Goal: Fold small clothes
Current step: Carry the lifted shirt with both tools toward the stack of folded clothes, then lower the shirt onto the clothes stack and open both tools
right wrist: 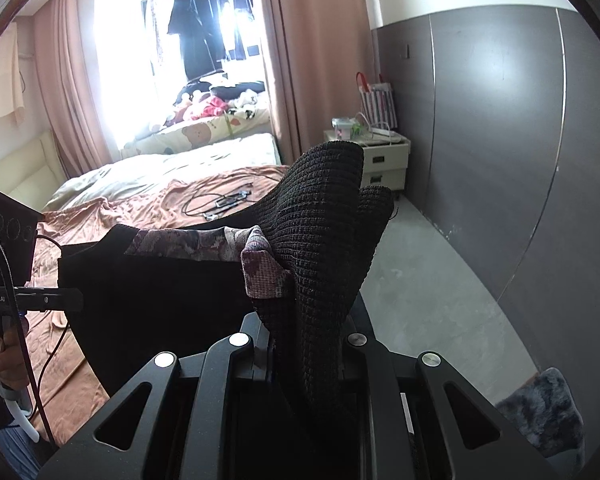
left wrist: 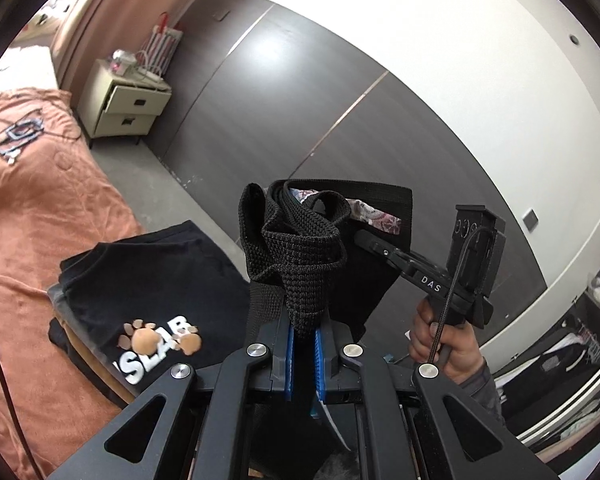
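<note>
Two handheld grippers hold a small black knitted garment with a patterned mauve-and-grey lining (left wrist: 300, 248) aloft above the bed, each clamped on one end of its ribbed waistband so that the cloth hangs between them and can, by the look of it, be stretched flat before a fold. The left gripper (left wrist: 303, 344) pinches a bunched wad of the waistband between its blue-padded fingers (left wrist: 288, 348), the knit rising and twisting just ahead of the jaws; the right gripper (right wrist: 270, 354) is likewise closed on a thick fold of the same knit, which stands up directly in front of it and blocks much of its forward view. Seen from the left wrist, the right tool reaches in from the right and beyond the garment, gripped by the person's right hand (left wrist: 444, 344); from the right wrist, the left tool and the left hand (right wrist: 4, 344) sit at the far left, with the dark body of the garment sagging between. Below and to the left of the left gripper lies a folded black T-shirt printed with white letters and tan paw marks (left wrist: 152, 288), atop a small pile on the rumpled orange-brown bedspread (left wrist: 40, 216), probably the landing place for this piece too. The cloth is soft and thick at the band, so the bunched grip may let a layer slip if the ends are pulled apart hard. A cream two-drawer nightstand (left wrist: 126, 106) stands well beyond, against the grey wall panels.
</note>
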{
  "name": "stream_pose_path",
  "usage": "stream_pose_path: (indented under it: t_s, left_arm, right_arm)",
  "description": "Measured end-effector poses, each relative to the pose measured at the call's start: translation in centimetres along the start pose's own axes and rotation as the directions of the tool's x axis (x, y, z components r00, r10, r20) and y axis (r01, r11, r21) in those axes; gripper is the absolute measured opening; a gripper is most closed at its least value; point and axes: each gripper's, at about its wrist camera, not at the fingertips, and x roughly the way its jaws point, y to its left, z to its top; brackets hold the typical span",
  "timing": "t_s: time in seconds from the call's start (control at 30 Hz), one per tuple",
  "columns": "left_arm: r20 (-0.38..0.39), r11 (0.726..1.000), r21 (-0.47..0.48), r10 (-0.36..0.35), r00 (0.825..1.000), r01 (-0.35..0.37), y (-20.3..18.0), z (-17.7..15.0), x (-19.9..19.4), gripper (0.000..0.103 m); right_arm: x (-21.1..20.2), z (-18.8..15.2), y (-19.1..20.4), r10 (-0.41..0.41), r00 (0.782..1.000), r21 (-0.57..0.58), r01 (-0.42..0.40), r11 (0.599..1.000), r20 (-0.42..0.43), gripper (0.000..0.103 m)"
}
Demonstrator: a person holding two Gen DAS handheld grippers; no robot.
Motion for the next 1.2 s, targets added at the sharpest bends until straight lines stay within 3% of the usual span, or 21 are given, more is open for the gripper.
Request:
stream_pose_path:
  t_s: [0.43, 0.8, 0.83, 0.9, 1.07, 1.2]
  left_arm:
    - [-0.04, 0.99, -0.125, 0.056, 0.998, -0.061, 11.1, 1.6, 4.2, 0.007]
    - [-0.053, 0.976, -0.197, 0.088, 0.995, -0.097, 17.2, -0.2, 5.7, 0.007]
    - [-0.052, 0.973, -0.208, 0.092, 0.994, -0.101, 17.7, -0.4, 5.7, 0.007]
    - [-0.058, 0.967, -0.225, 0.111, 0.992, -0.122, 18.5, -0.8, 5.8, 0.007]
    - [-0.17, 0.949, -0.193, 0.217, 0.961, -0.249, 18.7, -1.2, 6.1, 0.011]
    - [-0.119, 0.943, -0.154, 0.279, 0.953, -0.295, 17.8, -0.8, 4.3, 0.033]
  right_arm:
    - [4.9, 4.9, -5.4, -0.006, 0.993, 0.031, 0.01, 0.999, -0.114, 0.013]
    - [8.4, 5.3, -7.3, -0.007, 0.978, 0.084, 0.025, 0.996, -0.211, 0.016]
    - [8.9, 5.5, -7.5, -0.013, 0.974, 0.086, 0.033, 0.996, -0.224, 0.019]
    - [9.6, 6.0, -8.0, -0.038, 0.962, 0.098, 0.067, 0.993, -0.271, 0.039]
    - [6.8, 8.0, -9.4, -0.11, 0.97, 0.126, 0.14, 0.982, -0.218, 0.071]
    - [4.1, 8.6, -9.4, -0.12, 0.977, 0.107, 0.14, 0.984, -0.174, 0.071]
